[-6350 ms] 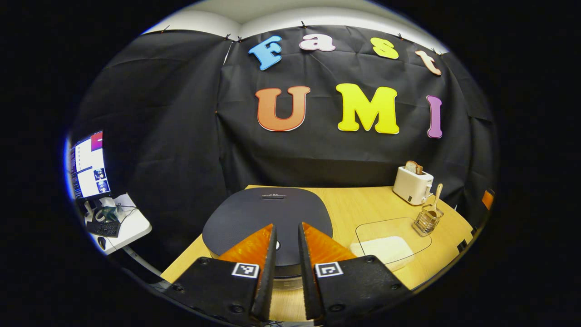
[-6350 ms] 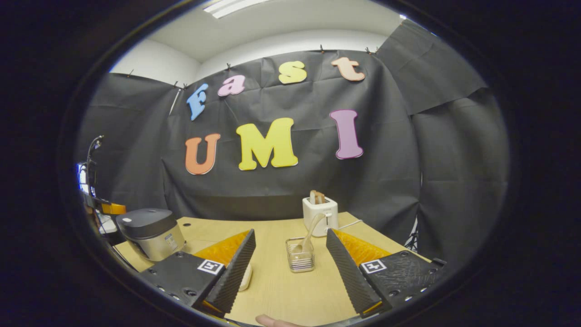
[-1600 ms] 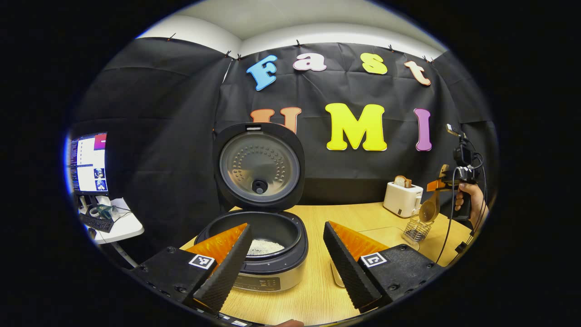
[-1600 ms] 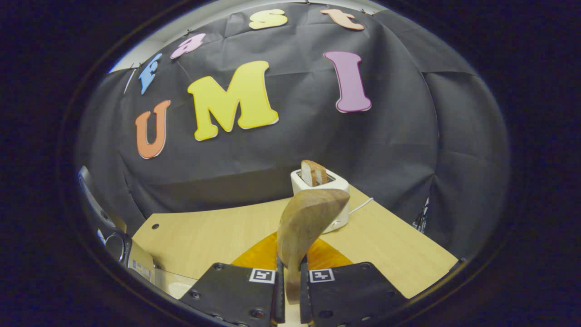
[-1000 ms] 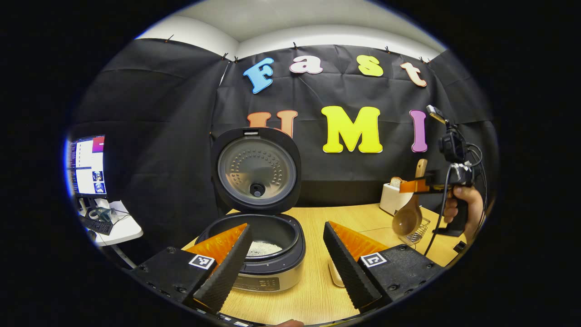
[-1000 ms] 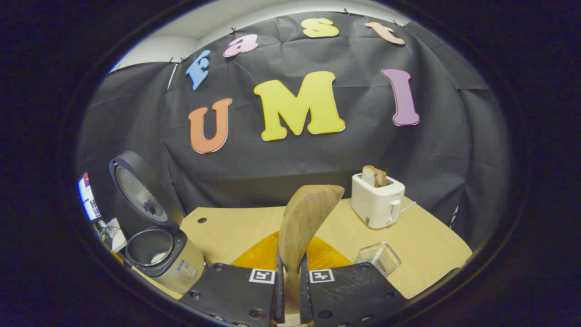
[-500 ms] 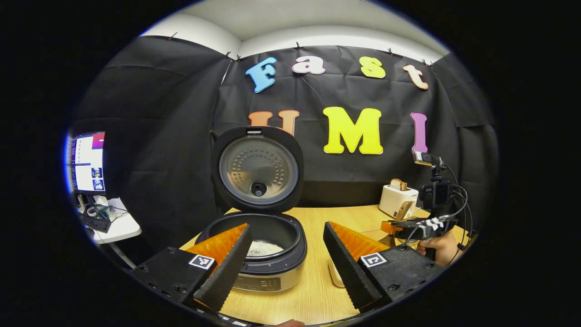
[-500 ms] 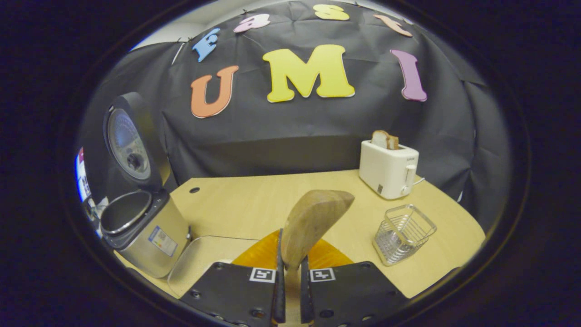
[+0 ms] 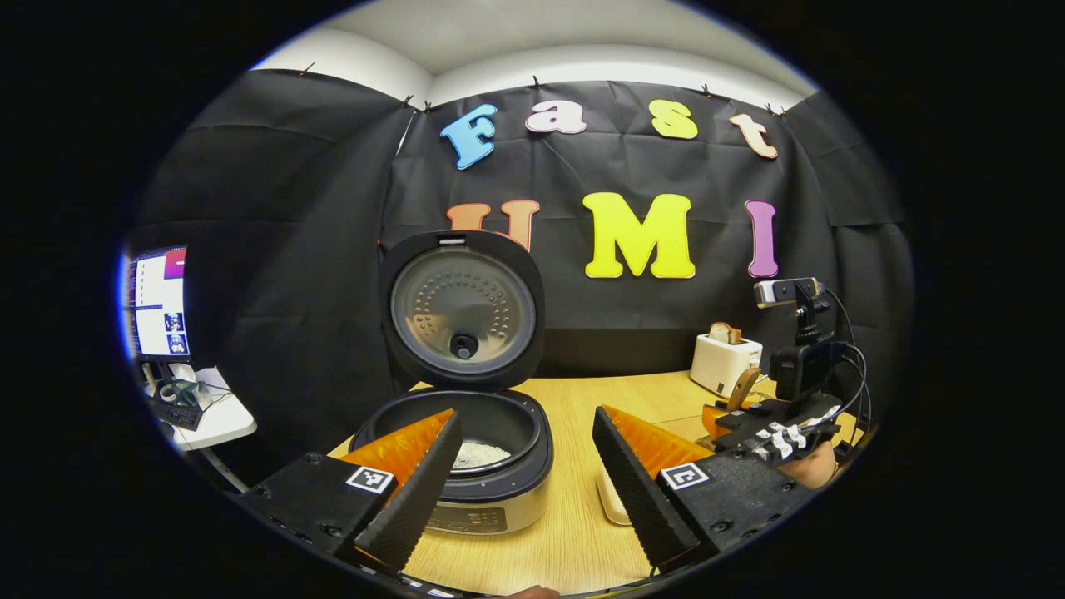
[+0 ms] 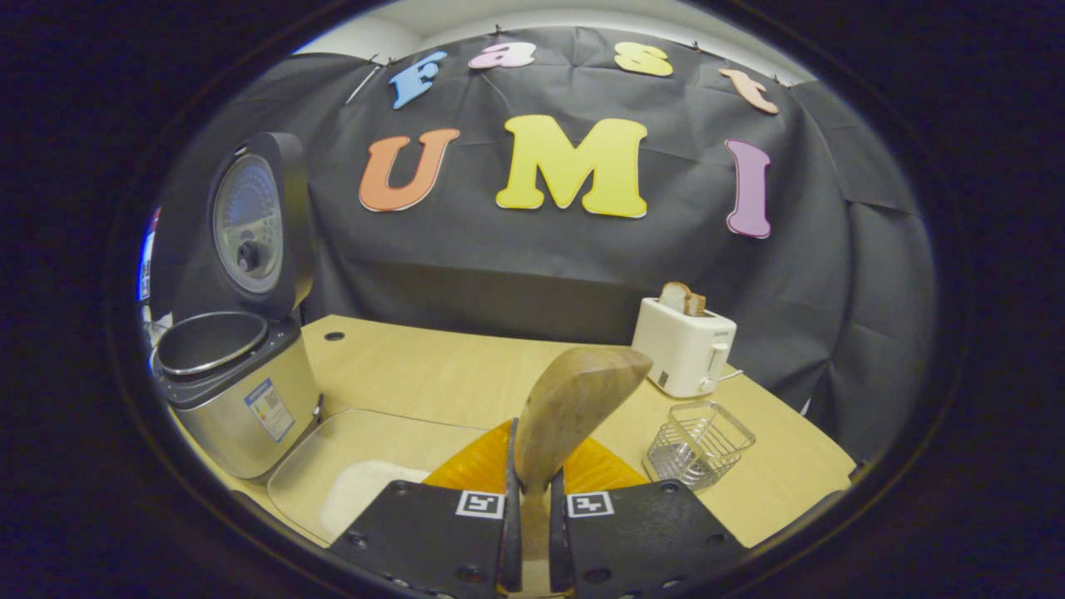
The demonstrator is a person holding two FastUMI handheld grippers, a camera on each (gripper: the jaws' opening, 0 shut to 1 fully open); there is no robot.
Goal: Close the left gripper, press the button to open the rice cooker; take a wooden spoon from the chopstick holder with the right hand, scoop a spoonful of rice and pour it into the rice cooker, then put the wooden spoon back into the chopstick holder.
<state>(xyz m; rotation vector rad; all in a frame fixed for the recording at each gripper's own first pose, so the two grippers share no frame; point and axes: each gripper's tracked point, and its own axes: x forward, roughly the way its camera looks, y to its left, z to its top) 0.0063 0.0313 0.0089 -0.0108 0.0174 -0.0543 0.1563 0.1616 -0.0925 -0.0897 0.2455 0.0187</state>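
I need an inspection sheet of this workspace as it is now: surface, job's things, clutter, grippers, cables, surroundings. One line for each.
Surface: wooden table, bare between the things.
Job's things: rice cooker open, lid upright, some rice in the pot; clear tray with rice beside it; wire holder without the spoon; wooden spoon clamped in the right gripper.
Clutter: toaster with bread at the back.
Grippers: left gripper open, holding nothing; right gripper shut on the spoon handle, bowl of the spoon above the tray.
Cables: black cables on the right gripper's rig; a thin cord by the toaster.
Surroundings: black cloth wall; monitor and side table at left.
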